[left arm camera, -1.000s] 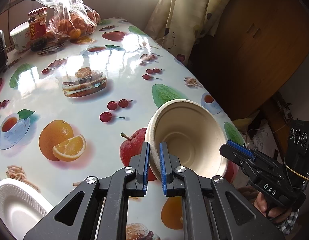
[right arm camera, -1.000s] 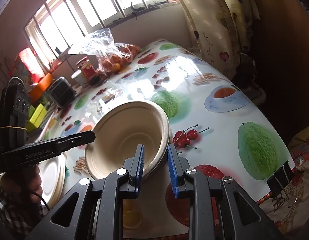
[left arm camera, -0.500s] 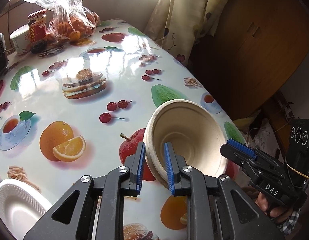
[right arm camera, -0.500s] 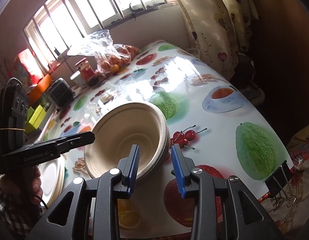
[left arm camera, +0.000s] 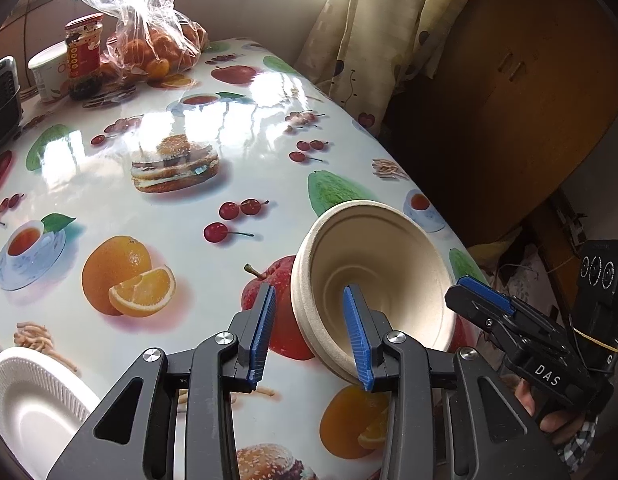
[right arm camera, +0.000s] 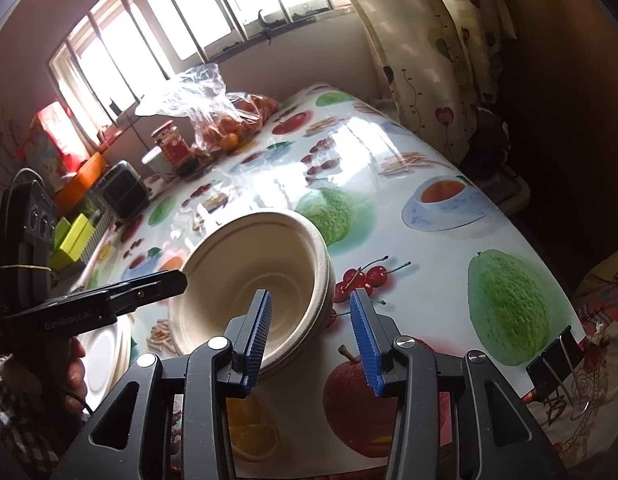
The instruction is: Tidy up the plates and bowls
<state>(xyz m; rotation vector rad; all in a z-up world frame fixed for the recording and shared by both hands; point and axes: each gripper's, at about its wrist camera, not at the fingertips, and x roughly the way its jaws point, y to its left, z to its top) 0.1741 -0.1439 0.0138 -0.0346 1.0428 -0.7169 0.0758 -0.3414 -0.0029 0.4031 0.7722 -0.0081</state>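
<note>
Beige paper bowl stack (left arm camera: pixel 383 276) sits on the fruit-print tablecloth (left arm camera: pixel 157 200) – both grippers' fingers spread wide around its rim, gripping nothing. Left gripper (left arm camera: pixel 309 336) and right gripper (right arm camera: pixel 315 338) on opposite sides, white foam plate (left arm camera: pixel 33 404) near the left one

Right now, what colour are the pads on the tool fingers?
Blue ribbed pads on black fingers, clearest in the left wrist view.

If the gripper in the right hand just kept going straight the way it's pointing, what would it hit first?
Probably the beige paper bowl. The right gripper is open and the bowl's near rim already sits between its fingers, so that rim would come first. Beyond it lies the fruit-print tablecloth, though depth is hard to judge here.
</note>
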